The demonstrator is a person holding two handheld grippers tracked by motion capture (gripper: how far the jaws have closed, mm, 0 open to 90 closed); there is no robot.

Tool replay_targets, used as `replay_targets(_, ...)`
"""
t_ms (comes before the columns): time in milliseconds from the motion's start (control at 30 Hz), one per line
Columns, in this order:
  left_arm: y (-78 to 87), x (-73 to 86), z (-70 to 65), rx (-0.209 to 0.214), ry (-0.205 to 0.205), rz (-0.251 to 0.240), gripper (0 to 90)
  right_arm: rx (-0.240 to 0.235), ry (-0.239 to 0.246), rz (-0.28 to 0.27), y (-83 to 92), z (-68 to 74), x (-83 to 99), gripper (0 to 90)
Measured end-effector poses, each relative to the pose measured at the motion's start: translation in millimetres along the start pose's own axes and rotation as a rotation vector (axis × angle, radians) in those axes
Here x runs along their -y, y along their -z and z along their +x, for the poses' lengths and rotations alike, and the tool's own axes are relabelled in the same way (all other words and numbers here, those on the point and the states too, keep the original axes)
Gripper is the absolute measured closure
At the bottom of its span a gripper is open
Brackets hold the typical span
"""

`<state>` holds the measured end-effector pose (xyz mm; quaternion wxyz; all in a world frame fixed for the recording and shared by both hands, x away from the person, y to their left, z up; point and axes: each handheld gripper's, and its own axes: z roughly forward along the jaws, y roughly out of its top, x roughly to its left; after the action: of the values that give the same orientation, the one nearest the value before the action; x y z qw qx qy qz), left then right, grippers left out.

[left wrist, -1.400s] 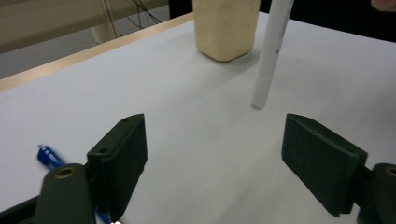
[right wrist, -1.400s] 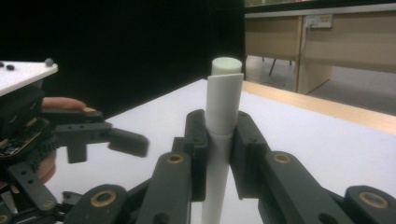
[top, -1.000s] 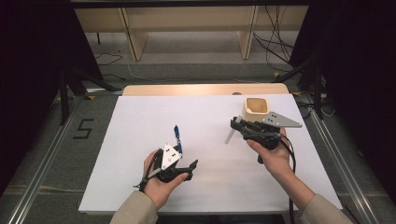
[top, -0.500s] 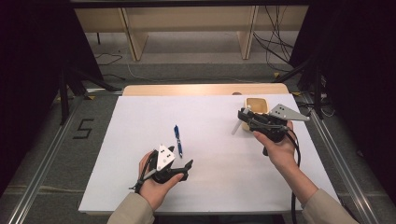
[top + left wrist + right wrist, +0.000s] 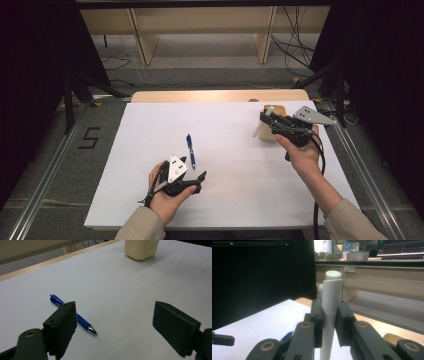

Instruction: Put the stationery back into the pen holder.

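A blue pen lies flat on the white table top. My left gripper rests just near of it, open with nothing between its jaws. In the left gripper view the blue pen lies beside the left jaw of my left gripper, silver tip toward me. My right gripper is shut on a white capped tube, held tilted at the beige cup. In the right gripper view the white capped tube stands upright between the jaws of my right gripper. The beige cup stands far off.
A wooden strip borders the far edge of the white top. Metal rails run along both sides. Cables and shelf legs lie on the floor beyond. A "5" marking is on the left floor.
My right gripper has carried the white tube up and toward the far right, closer to the beige cup. The left hand has hardly moved.
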<state>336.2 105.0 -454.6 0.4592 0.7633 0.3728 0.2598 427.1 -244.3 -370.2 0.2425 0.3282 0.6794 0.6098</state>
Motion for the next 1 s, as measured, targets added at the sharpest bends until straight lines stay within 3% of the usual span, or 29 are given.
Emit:
replay_targets(333,-0.5,0.5,0.6,0.0,0.0,0.001,19.5,0.058,0.011,-0.045,3.9,-14.5,-12.5,78.5)
replay_targets(600,-0.9,1.0,0.8,-0.002,-0.001,0.004,19.6,0.147,0.02,-0.086,12.2,-33.9,-22.7,78.5)
replay_targets(1000,-1.5,1.2,0.6,-0.002,0.0,0.008,19.8,0.253,0.053,-0.053,10.4,-55.8,-14.3,78.4)
